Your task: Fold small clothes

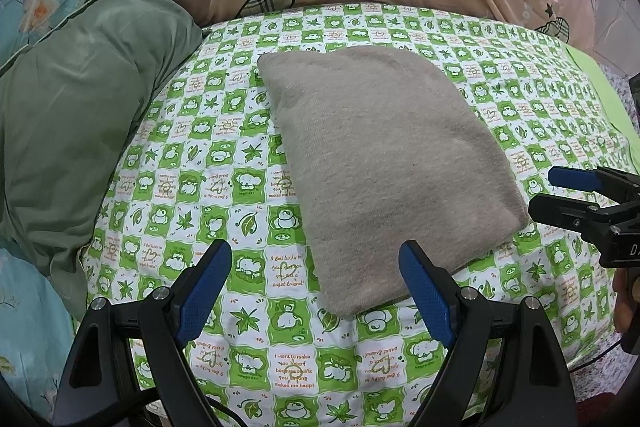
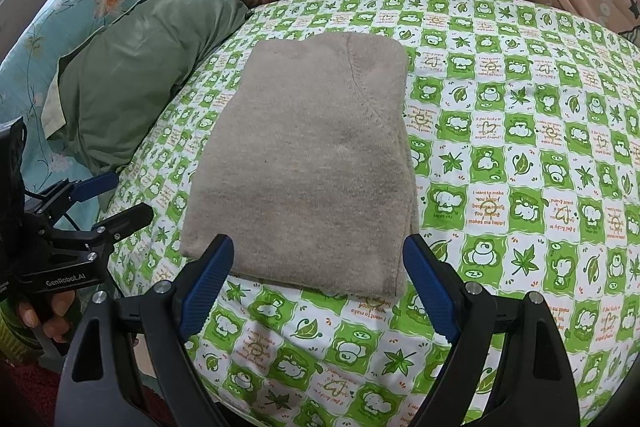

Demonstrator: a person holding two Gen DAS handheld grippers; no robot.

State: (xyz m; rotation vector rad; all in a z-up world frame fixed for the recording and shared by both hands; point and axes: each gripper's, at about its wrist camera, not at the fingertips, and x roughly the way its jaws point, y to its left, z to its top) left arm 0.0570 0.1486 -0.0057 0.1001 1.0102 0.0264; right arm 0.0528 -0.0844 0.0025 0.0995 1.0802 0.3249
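Already a neat rectangle, the sweater [image 2: 304, 163] lies flat on the sheet [image 2: 520, 155], just ahead of both tongs.

Left tongs [image 1: 316, 287] and right tongs [image 2: 316, 285] gape wide, holding nothing, pads [image 2: 208, 285] clear of the knit. If another fold is wanted, I would pinch both near corners together, lift evenly, and lay them onto the far edge; otherwise leave it alone, away from the pillow [image 2: 132, 79] to the left.

Both left tongs [image 1: 316, 287] and right tongs [image 2: 318, 285] hover spread wide, gripping nothing.
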